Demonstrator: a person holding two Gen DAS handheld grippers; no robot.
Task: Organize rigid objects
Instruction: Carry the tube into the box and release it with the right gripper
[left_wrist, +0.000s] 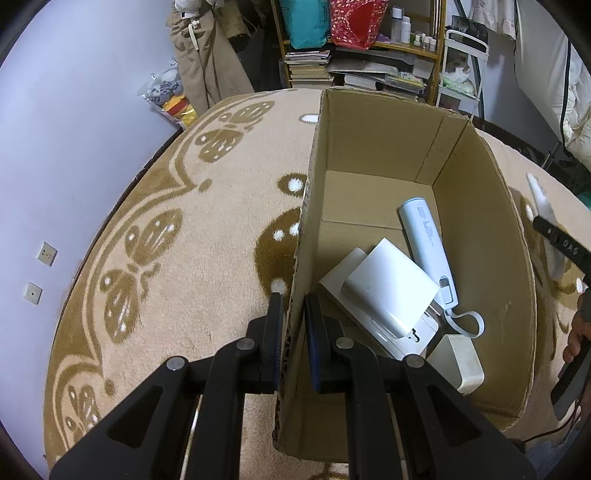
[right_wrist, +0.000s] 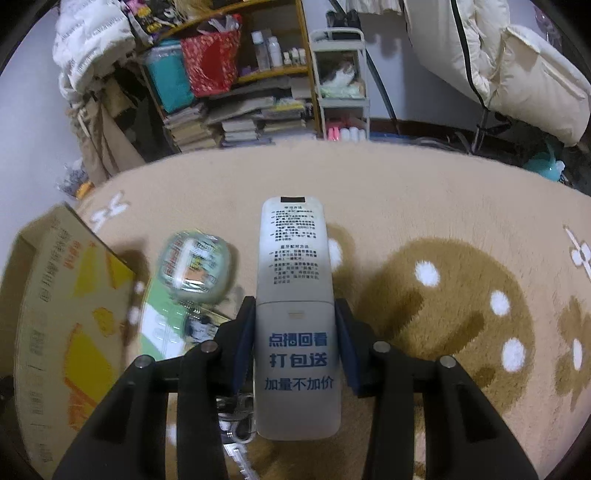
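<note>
Between the right fingers (right_wrist: 295, 339) a white remote (right_wrist: 295, 314) sits pinched; left fingers (left_wrist: 291, 332) clamp the box wall (left_wrist: 299, 258).

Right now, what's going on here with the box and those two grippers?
A person is sorting items into a cardboard box on a patterned rug. The left gripper is clamped on the box's side wall, steadying it. The right gripper holds a white remote control above the rug. A white handheld device and other white gadgets already lie inside.

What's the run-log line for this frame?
left hand-held gripper: shut on brown cardboard box wall | right hand-held gripper: shut on white rectangular remote control, above beige carpet
</note>
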